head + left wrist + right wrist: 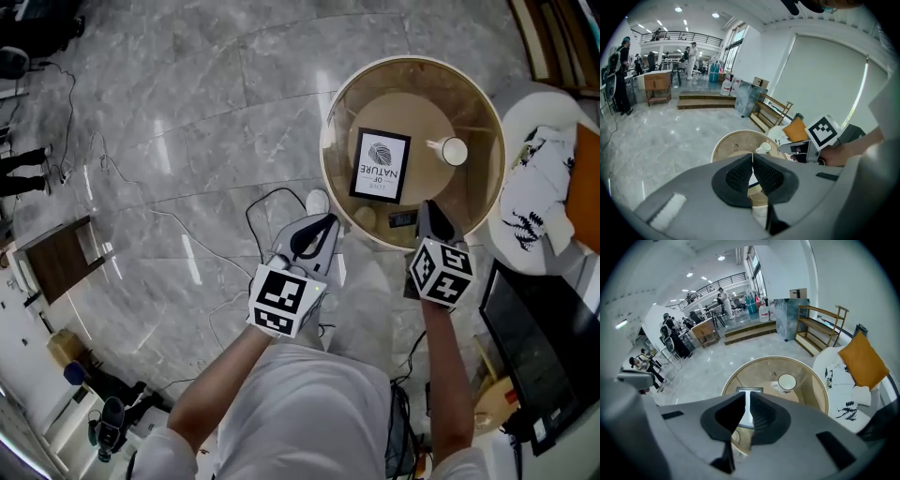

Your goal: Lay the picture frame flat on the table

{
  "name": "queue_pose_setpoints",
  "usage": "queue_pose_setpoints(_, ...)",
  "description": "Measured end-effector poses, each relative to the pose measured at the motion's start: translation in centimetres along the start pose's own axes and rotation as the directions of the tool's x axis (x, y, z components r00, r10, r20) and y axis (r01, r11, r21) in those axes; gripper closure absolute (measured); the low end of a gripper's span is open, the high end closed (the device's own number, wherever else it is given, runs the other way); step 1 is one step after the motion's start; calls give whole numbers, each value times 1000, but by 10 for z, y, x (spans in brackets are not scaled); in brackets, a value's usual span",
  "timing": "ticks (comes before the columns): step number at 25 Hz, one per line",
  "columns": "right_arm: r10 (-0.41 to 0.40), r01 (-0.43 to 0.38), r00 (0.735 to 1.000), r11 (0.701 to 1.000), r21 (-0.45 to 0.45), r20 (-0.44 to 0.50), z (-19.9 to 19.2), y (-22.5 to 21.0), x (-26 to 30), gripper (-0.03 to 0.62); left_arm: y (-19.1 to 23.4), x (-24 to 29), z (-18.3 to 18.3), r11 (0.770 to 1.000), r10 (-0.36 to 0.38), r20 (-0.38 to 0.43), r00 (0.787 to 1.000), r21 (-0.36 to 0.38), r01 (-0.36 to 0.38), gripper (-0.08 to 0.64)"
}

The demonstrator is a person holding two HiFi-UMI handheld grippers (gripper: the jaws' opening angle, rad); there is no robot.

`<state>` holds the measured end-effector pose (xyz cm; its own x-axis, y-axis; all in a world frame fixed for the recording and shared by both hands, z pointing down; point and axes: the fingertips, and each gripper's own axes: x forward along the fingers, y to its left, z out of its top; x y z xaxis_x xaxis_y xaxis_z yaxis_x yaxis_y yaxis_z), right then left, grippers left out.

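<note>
The picture frame (380,166), black-edged with a white print, looks to be lying flat near the middle of the round glass table (337,112). A white cup (453,151) stands to its right. My left gripper (323,223) hovers off the table's near-left rim, its pads pressed together on nothing. My right gripper (431,211) is over the near rim, also shut and empty. In the right gripper view the frame (750,391) shows just past the right gripper (746,401), beside the cup (787,382). The left gripper (753,159) hides most of the frame in its own view.
A white armchair (548,187) with an orange cushion (862,359) stands right of the table. Cables (272,202) run over the marble floor at the left. A dark screen (534,347) sits at lower right. People stand far off (691,54).
</note>
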<state>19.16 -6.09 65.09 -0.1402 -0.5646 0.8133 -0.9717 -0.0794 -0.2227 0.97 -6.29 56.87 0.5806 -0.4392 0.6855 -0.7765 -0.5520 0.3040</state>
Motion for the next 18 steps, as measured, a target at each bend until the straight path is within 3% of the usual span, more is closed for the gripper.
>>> queue_pose_setpoints(7, 42, -40, 998, 998, -40, 50, 16, 35, -73, 568, -21, -55, 32, 999, -33, 15, 999, 34, 33, 550)
queue_pose_setpoints(18, 79, -54, 976, 991, -122, 202, 64, 83, -187, 568, -42, -130, 92, 991, -80, 116, 990, 118, 66, 551)
